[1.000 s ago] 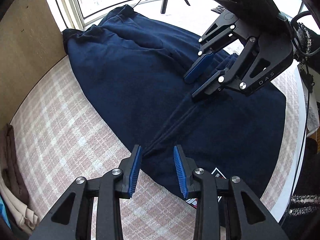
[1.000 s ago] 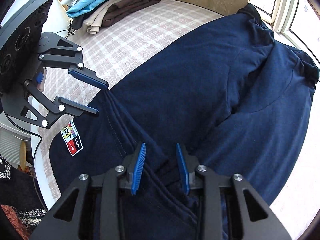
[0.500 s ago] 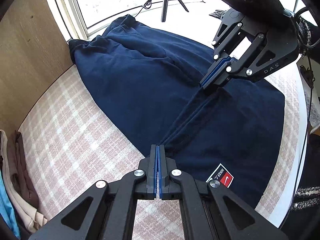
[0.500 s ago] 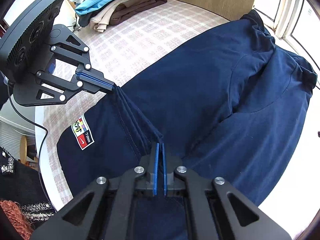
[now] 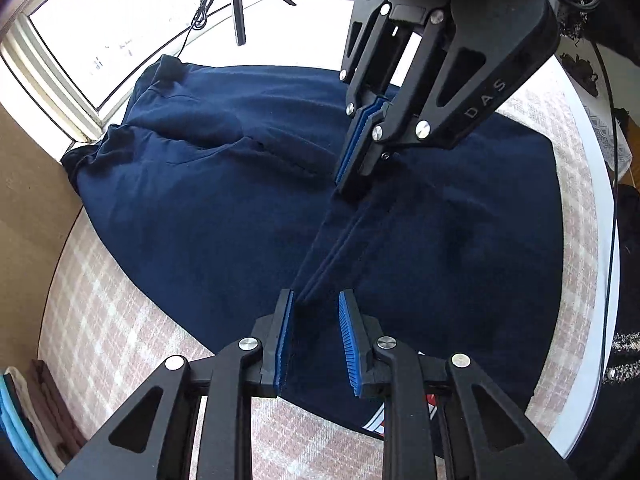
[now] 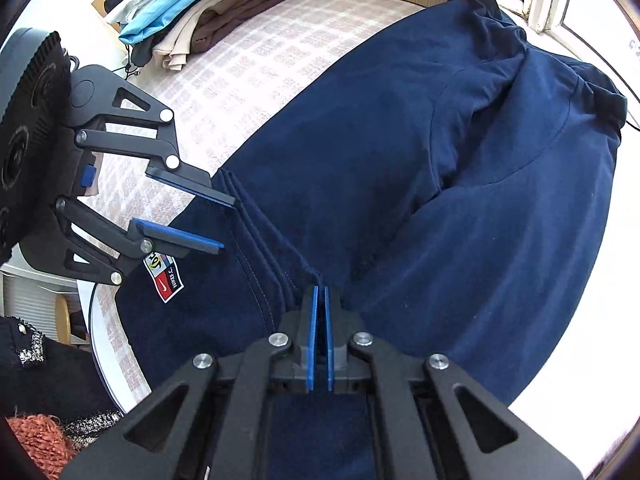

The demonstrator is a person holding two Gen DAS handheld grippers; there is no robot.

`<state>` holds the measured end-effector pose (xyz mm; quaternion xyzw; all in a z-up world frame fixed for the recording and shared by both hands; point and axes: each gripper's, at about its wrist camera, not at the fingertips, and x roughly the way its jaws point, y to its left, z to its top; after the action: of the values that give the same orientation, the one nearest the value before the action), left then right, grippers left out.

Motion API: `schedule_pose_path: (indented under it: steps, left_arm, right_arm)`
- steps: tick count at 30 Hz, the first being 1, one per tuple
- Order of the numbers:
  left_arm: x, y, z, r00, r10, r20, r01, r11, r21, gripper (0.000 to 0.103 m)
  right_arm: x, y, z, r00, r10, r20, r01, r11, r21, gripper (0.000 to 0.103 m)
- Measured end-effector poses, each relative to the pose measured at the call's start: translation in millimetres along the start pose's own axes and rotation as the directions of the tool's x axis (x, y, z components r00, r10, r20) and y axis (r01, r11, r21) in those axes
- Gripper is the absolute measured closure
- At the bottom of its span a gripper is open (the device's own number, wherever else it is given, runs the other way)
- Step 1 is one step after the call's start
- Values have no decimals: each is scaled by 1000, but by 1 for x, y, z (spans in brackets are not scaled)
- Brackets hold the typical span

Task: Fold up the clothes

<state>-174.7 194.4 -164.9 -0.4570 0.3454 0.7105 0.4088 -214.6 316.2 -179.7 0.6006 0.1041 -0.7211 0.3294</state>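
From your left wrist camera, your left gripper (image 5: pixel 316 336) points steeply down with its blue ribbed pads apart and opening; the pleated ridge of the navy blue cotton garment (image 5: pixel 224 208) runs between them, but the pads do not press on it. The garment spreads ahead of this gripper and to both sides over the pink-and-white checked tablecloth (image 5: pixel 120 344). Farther along the same ridge, straight ahead, your right gripper (image 5: pixel 352 168) has its pads pinched together on the fabric. A black tripod (image 5: pixel 240 12) stands beyond it by the window.

From your right wrist camera, the right gripper (image 6: pixel 320 320) is closed on the gathered fold, pads nearly meeting with cloth caught at their tips. The ridge leads ahead and to the left to the left gripper (image 6: pixel 224 224), whose fingers straddle its far end. Just below that gripper lies the garment's red, white and dark woven label (image 6: pixel 166 280). Far ahead on the left sits a stack of folded blue, beige and brown clothes (image 6: pixel 200 8).
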Motion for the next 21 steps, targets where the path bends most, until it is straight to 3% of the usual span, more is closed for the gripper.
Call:
schedule_pose_path:
  steps: [2,4,6,11,15,21]
  left_arm:
    - [6,-1,0,1000,-19,-24,20,1000,24,83]
    - [7,2,0,999,-41,-13,42,999,17,95]
    - [3,4,-2,999,-43,-15,43,999,3,100]
    - [-8,21,-15,998,-64,-3,64,994,-93,100]
    - [-3,22,-16,998,-64,-4,64,991,-118,100]
    - [2,13,-13,998,-61,-22,58,993,-105,100]
  right_arm:
    - [0,-1,0,1000,2,1,-2,1000,4,99]
    - [3,-2,-3,1000,-4,-5,4,1000,10,99]
    - [8,-2,-6,1000,-14,-13,14,1000,10,99]
    - [10,-6,-11,1000,2,-9,-2,1000,31,99]
    - [-28,-21,-28,993,28,112,-39,995,95,94]
    - [-45,-22,-14,998,-47,31,47,999,-11,84]
